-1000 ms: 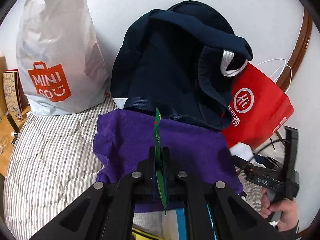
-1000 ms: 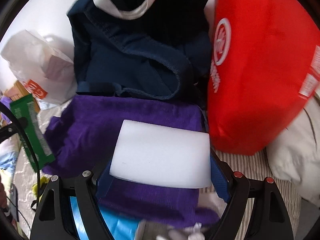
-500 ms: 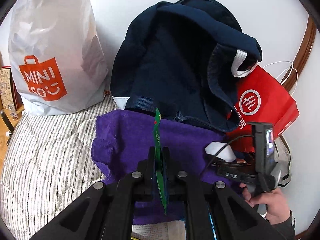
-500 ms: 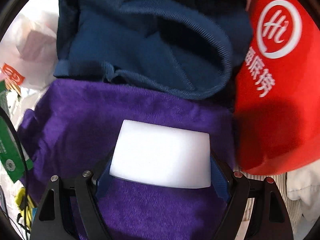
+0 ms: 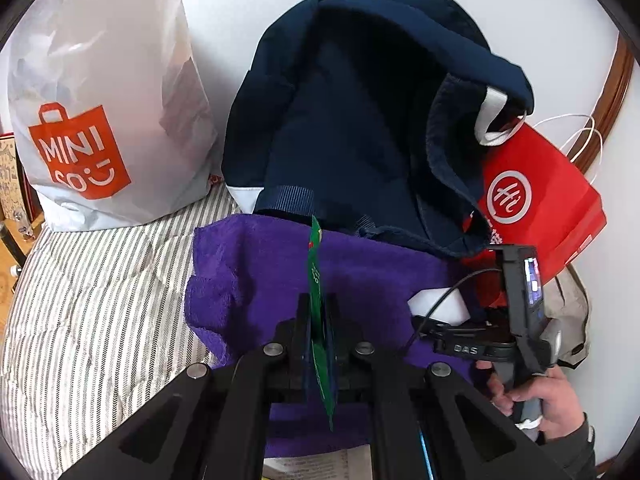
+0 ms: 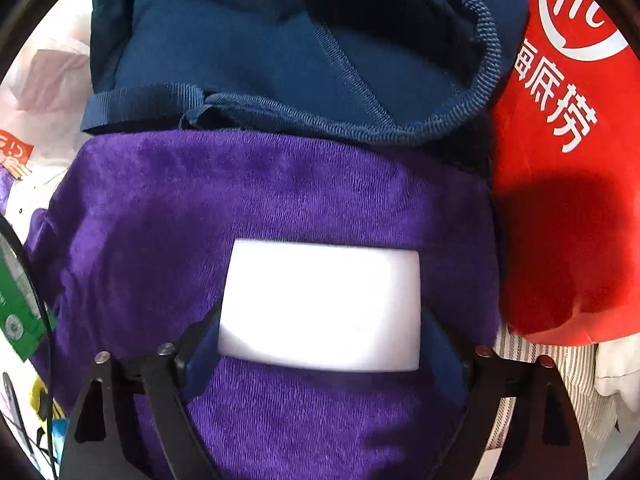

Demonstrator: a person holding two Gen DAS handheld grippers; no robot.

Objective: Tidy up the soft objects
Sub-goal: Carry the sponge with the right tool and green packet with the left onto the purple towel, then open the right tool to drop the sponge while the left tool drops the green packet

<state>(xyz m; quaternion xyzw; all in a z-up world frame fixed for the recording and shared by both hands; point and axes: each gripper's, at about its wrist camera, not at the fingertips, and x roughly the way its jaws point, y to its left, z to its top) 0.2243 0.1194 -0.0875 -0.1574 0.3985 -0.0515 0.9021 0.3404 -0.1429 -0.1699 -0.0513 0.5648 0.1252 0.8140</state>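
Note:
My left gripper [image 5: 318, 312] is shut on a flat green packet [image 5: 316, 280], held edge-on above a purple towel [image 5: 256, 276] on the striped bed. My right gripper [image 6: 320, 320] is shut on a white sponge block [image 6: 320, 304], held just over the same purple towel [image 6: 248, 200]; the block and gripper also show in the left wrist view [image 5: 440, 306]. A navy backpack [image 5: 352, 120] leans on the wall behind the towel, its open mouth [image 6: 400, 20] just beyond the sponge.
A white MINISO plastic bag [image 5: 100, 100] stands at the back left. A red paper bag [image 5: 536, 200] stands right of the backpack, close to my right gripper. Striped bedding [image 5: 88, 320] lies at the left. A white wall is behind.
My right gripper has moved forward and lower with the sponge, closer to the towel and the backpack. The left gripper has edged slightly forward, still holding the green packet.

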